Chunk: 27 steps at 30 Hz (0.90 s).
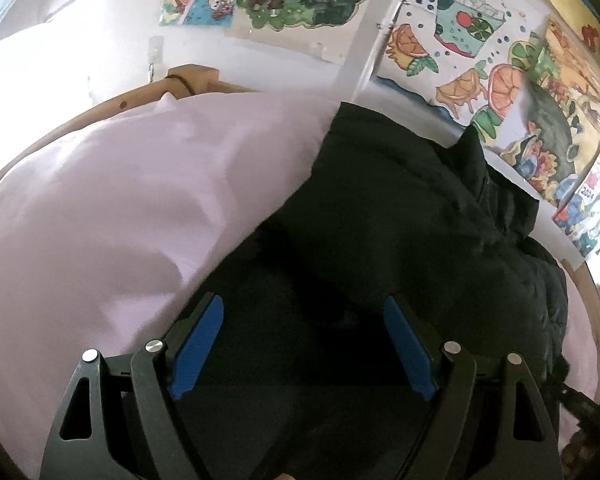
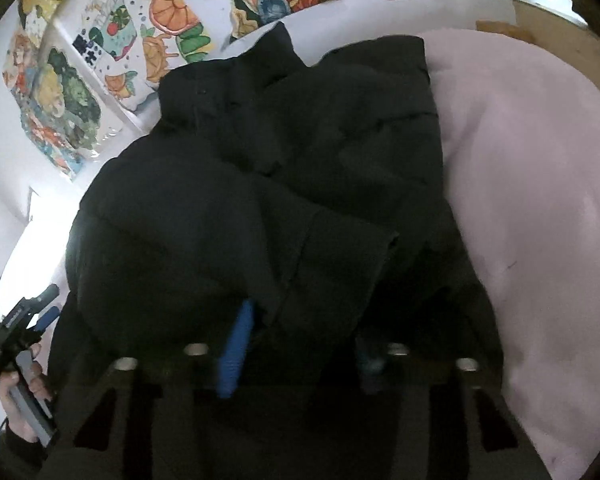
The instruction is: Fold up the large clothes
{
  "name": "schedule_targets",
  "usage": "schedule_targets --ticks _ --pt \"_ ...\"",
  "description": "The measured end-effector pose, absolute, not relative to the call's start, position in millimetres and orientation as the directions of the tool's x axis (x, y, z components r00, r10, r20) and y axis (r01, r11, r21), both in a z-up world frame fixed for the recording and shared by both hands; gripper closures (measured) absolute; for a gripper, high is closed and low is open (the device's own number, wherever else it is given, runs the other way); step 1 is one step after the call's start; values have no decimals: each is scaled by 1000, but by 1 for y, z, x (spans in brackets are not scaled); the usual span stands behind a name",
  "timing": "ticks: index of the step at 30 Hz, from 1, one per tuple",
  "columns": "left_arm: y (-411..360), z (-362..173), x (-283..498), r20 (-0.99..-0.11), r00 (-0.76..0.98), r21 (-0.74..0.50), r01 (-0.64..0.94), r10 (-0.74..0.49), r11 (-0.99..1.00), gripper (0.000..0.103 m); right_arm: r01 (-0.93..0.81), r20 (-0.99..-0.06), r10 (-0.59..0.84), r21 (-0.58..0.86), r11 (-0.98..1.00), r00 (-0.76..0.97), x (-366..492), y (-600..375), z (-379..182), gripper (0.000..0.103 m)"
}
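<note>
A large black padded jacket [image 2: 260,168] lies spread on a pale pink bed sheet [image 2: 540,200], its collar towards the wall. My right gripper [image 2: 302,344] is low over the jacket's near hem. A bunched fold of the black cloth sits between its blurred blue pads [image 2: 234,352], which press on it. My left gripper [image 1: 304,320] hovers over the jacket [image 1: 400,208] at its edge beside the sheet [image 1: 100,220]. Its jaws stand wide apart with nothing between the pads [image 1: 198,344]. In the right wrist view the left gripper [image 2: 48,306] shows at the far left, held by a hand [image 2: 20,384].
A wooden bed frame [image 1: 100,108] curves round the far edge of the sheet. Colourful drawings [image 1: 480,64] hang on the white wall behind the bed. The sheet lies bare to the left of the jacket in the left wrist view.
</note>
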<state>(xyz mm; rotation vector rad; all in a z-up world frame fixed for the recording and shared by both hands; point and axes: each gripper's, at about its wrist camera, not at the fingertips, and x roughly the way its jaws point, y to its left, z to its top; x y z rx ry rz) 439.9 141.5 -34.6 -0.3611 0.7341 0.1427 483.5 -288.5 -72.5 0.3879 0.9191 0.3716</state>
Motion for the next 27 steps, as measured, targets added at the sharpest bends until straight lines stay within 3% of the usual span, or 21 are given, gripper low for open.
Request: schedule_targets --ticks 1,2,9,13,18,25,27 --pt "143 -34 442 -674 738 -272 -247 -1 930 25 -168 -685 439 427 889 581 480 -286 -64 97" --pt "144 -33 443 -670 742 -267 -240 0 933 25 -190 -675 415 384 904 611 477 -285 -55 98" --pt "128 -21 455 -596 802 -175 -185 45 967 25 -178 -559 272 217 960 783 467 -297 -8 98" --pt "121 -26 477 -586 804 -99 -191 97 977 25 -134 -602 197 148 980 774 484 -292 -31 98" --pt "119 -55 513 -643 752 -17 -202 144 979 24 -152 -683 88 -34 988 725 500 -270 -84 94" --pt "127 -83 523 -666 733 -30 -211 138 977 3 -189 -703 76 -85 978 707 513 -265 -119 91" --pt "129 -92 526 -677 725 -46 -213 126 976 1 -191 -699 81 -81 978 710 515 -263 -128 90"
